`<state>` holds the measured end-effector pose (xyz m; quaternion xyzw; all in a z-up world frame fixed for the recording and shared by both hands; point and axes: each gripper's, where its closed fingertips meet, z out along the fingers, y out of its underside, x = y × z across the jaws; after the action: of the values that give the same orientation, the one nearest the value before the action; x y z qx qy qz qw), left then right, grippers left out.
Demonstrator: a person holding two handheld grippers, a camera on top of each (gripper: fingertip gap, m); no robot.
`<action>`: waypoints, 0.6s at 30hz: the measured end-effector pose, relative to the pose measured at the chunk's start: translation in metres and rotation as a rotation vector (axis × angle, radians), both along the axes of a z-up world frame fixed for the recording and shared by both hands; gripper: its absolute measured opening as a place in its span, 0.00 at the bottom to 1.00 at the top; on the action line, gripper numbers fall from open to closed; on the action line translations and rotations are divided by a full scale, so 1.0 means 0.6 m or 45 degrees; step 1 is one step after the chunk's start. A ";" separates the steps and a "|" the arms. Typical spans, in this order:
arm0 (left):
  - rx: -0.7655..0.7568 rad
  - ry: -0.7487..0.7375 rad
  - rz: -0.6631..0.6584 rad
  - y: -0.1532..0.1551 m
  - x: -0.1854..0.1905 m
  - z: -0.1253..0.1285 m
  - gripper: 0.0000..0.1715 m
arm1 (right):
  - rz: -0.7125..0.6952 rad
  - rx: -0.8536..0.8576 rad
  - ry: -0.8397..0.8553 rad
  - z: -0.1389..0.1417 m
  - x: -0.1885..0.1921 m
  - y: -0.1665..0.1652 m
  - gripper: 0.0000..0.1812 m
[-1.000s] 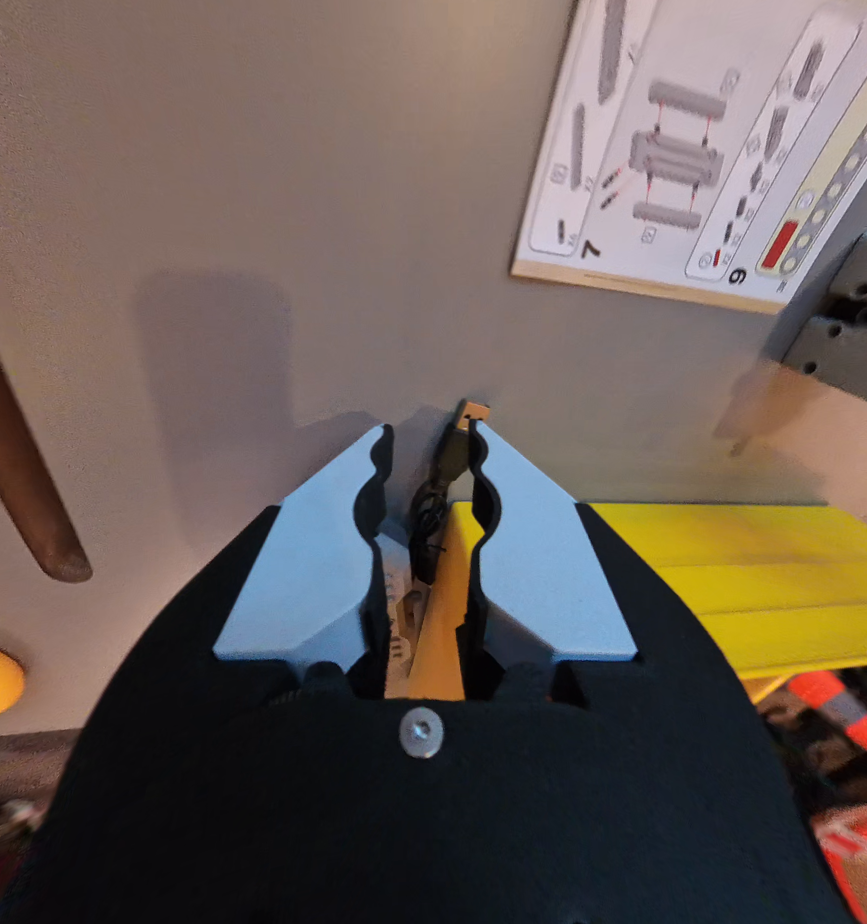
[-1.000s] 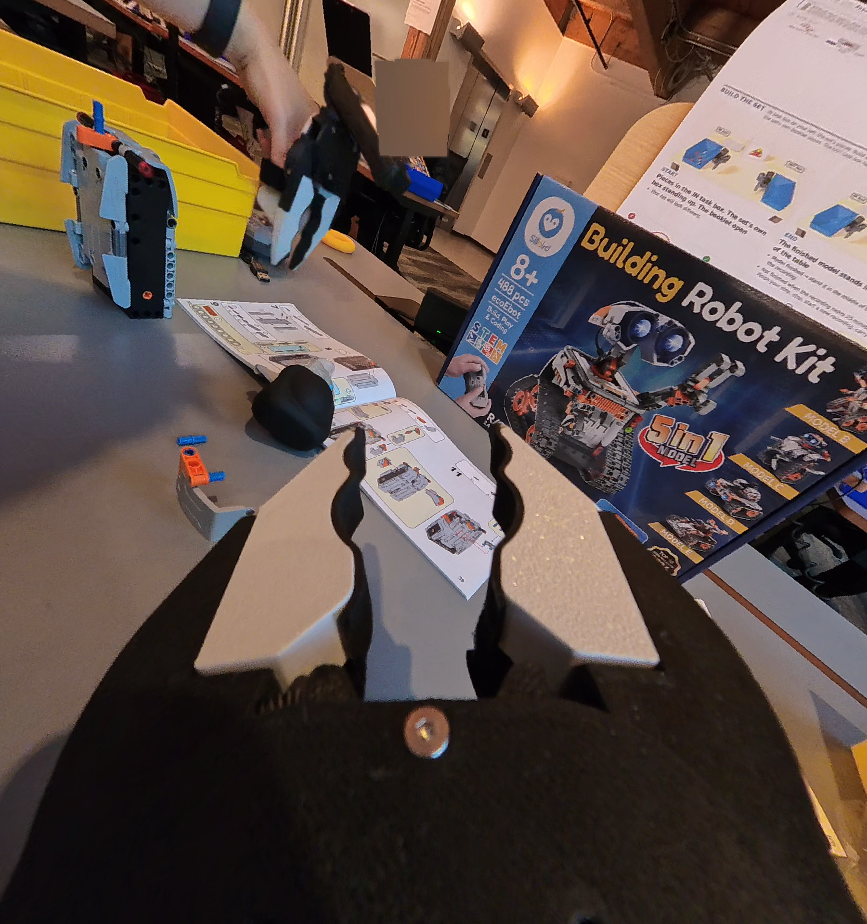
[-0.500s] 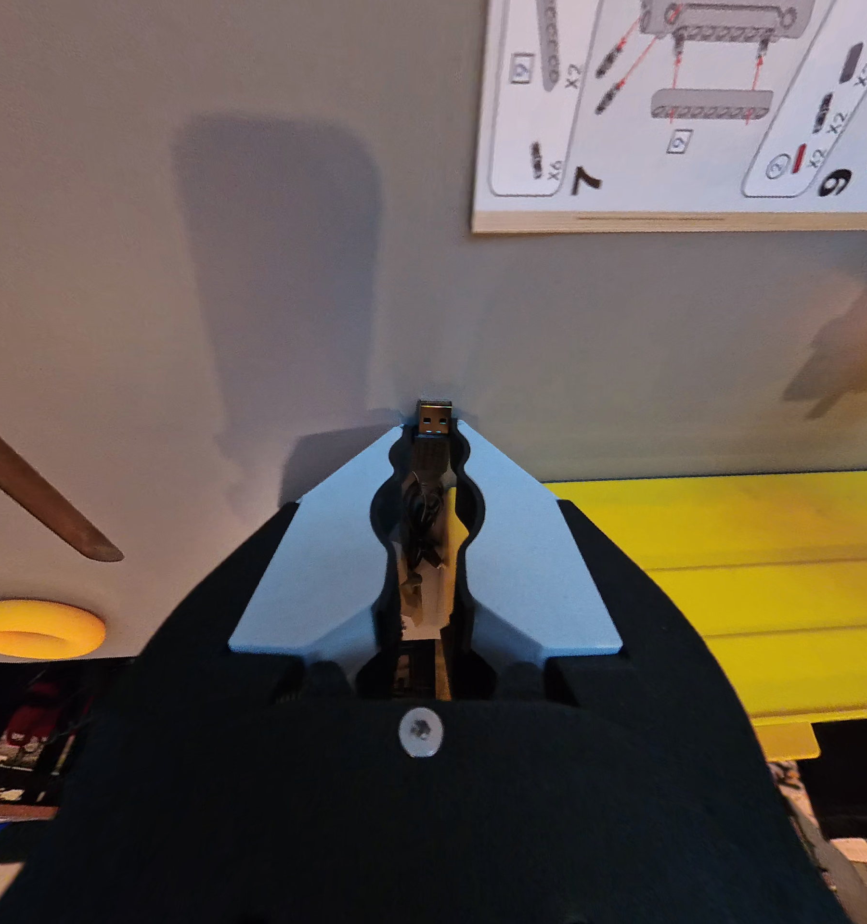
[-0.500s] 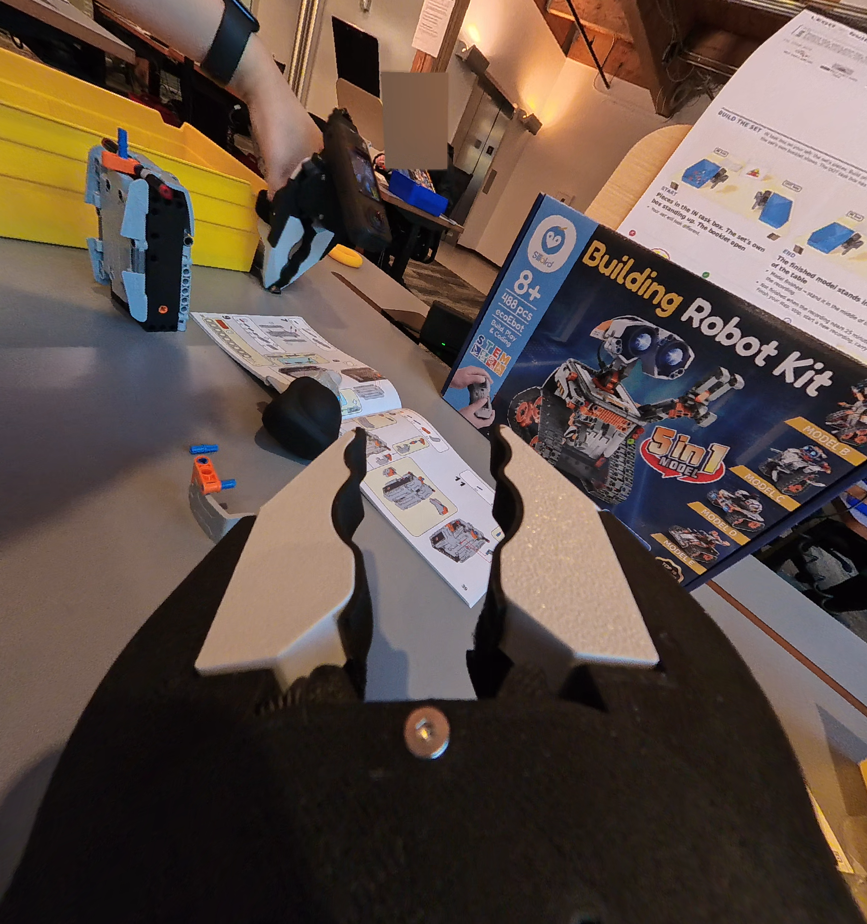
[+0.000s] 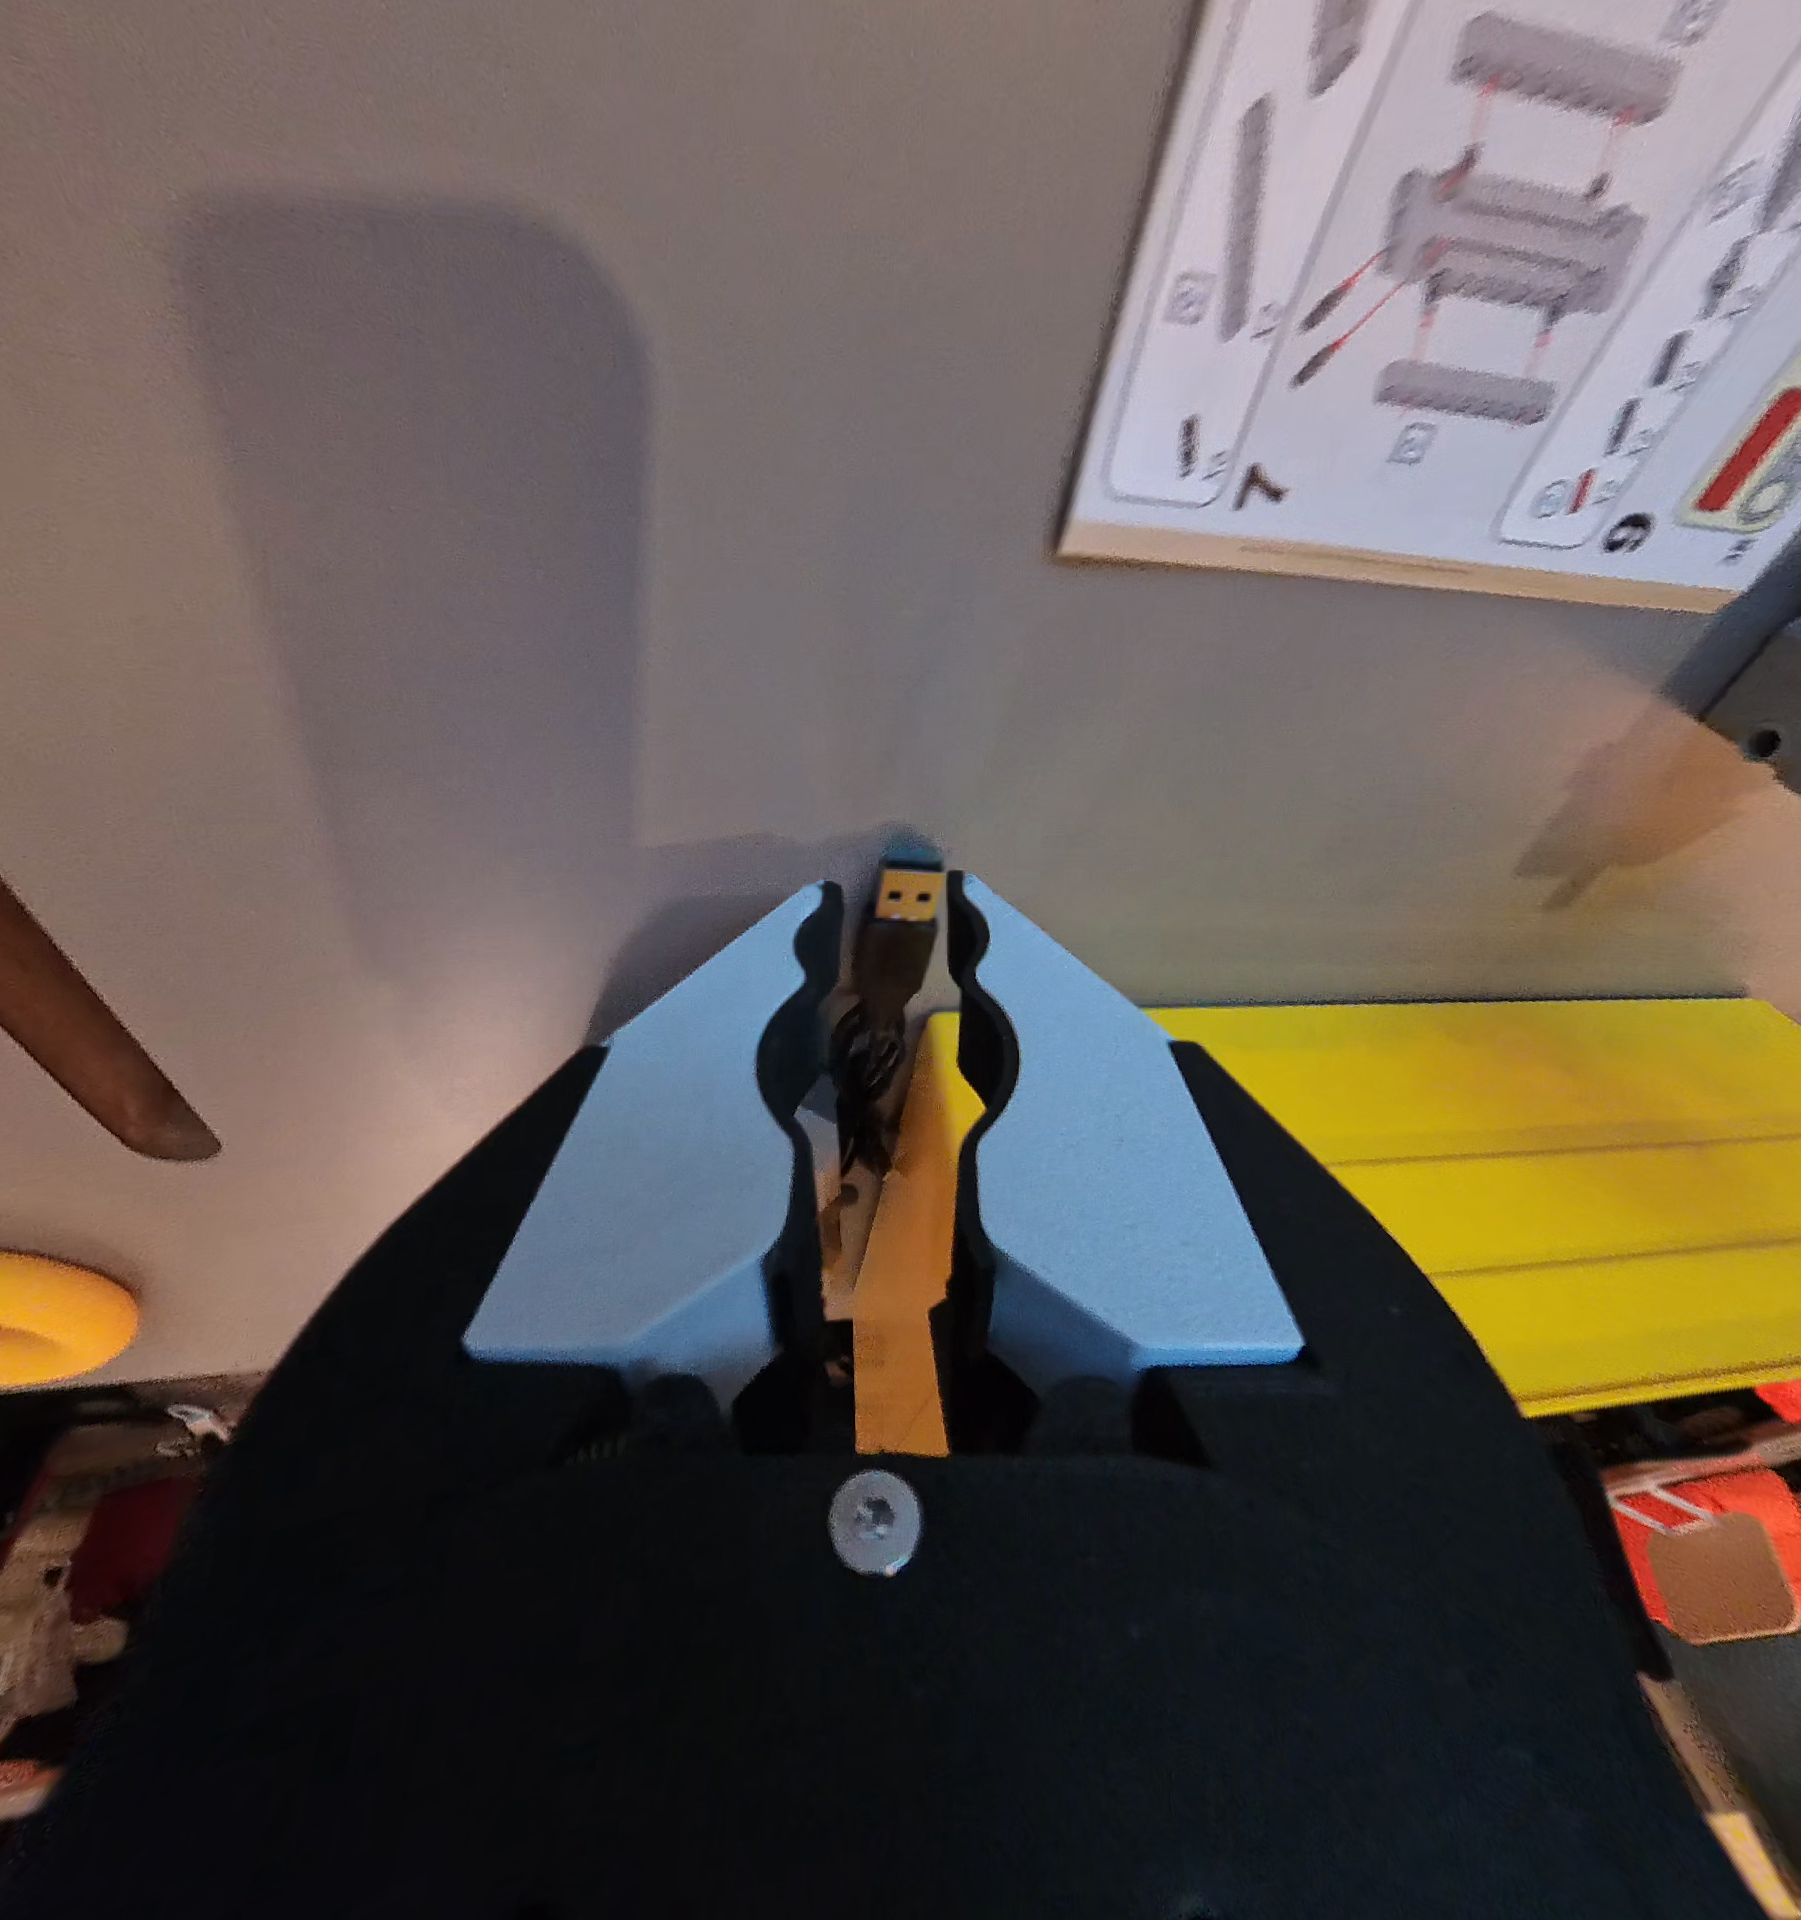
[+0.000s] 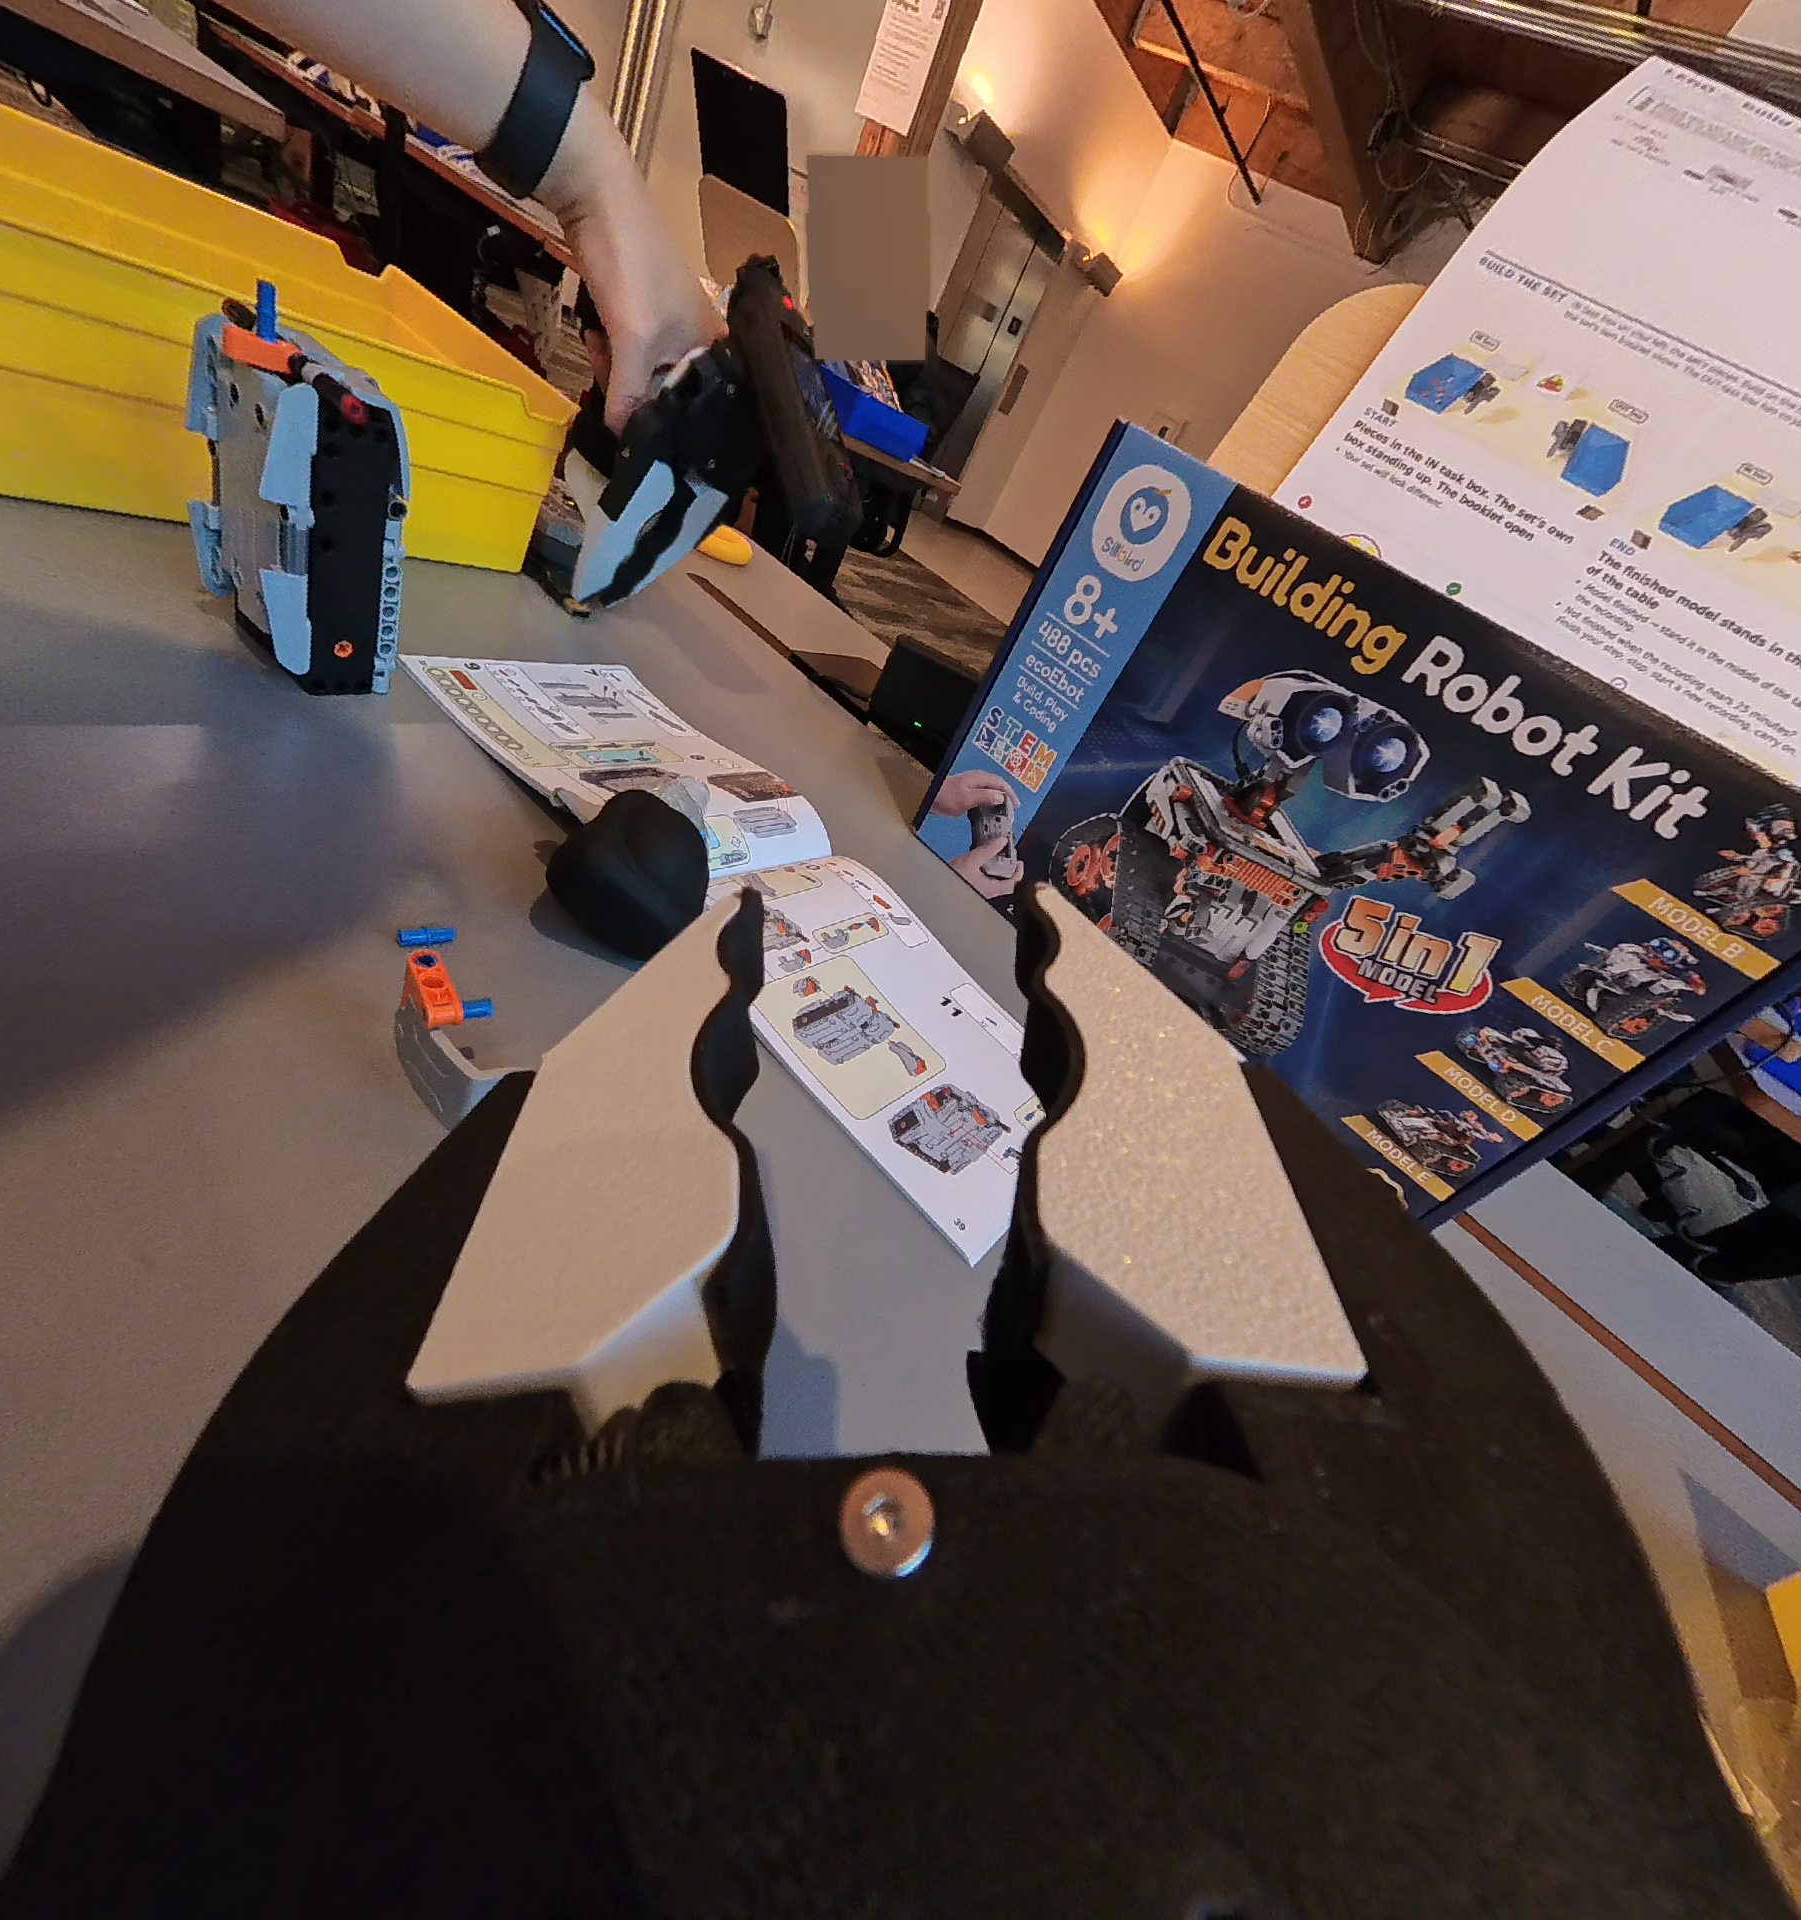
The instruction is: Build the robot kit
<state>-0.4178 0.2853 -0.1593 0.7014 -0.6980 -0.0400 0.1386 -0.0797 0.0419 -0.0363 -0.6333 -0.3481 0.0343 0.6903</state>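
Note:
My left gripper [image 5: 894,894] is shut on a black USB cable [image 5: 891,966]. Its metal plug [image 5: 911,896] sticks out past the fingertips, and the bundled cord hangs back between the fingers. The gripper points down at the grey table [image 5: 460,520], close to its surface. In the right wrist view the left gripper [image 6: 631,551] is tipped down next to the yellow trays [image 6: 96,343], held by a person's hand. My right gripper [image 6: 880,914] is open and empty above the table, over an open instruction booklet [image 6: 875,1039].
A grey and black brick model [image 6: 298,520] stands upright near the trays. A black rounded piece [image 6: 626,873] lies on the booklet. An orange and grey part [image 6: 434,1013] and a blue pin [image 6: 425,935] lie to the left. A kit box [image 6: 1343,883] stands on the right. The grippers' ends are close to 45 cm from one another. Between my right fingertips and the black rounded piece [image 6: 626,873] there is roughly 12 cm.
The left gripper has come down toward the table beside the yellow trays and turned a little, still holding the cable. The right gripper has barely moved.

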 end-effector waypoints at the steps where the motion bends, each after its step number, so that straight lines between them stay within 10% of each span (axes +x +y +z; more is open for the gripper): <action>1: 0.001 -0.006 -0.020 -0.002 0.004 0.000 0.10 | 0.003 0.002 0.003 0.001 0.000 0.000 0.26; 18: 0.015 0.076 0.022 0.008 -0.029 -0.008 0.03 | 0.016 0.002 -0.013 0.000 -0.005 0.000 0.26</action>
<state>-0.4350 0.2899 -0.1643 0.7066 -0.6873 -0.0638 0.1557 -0.0827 0.0417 -0.0365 -0.6307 -0.3556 0.0353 0.6889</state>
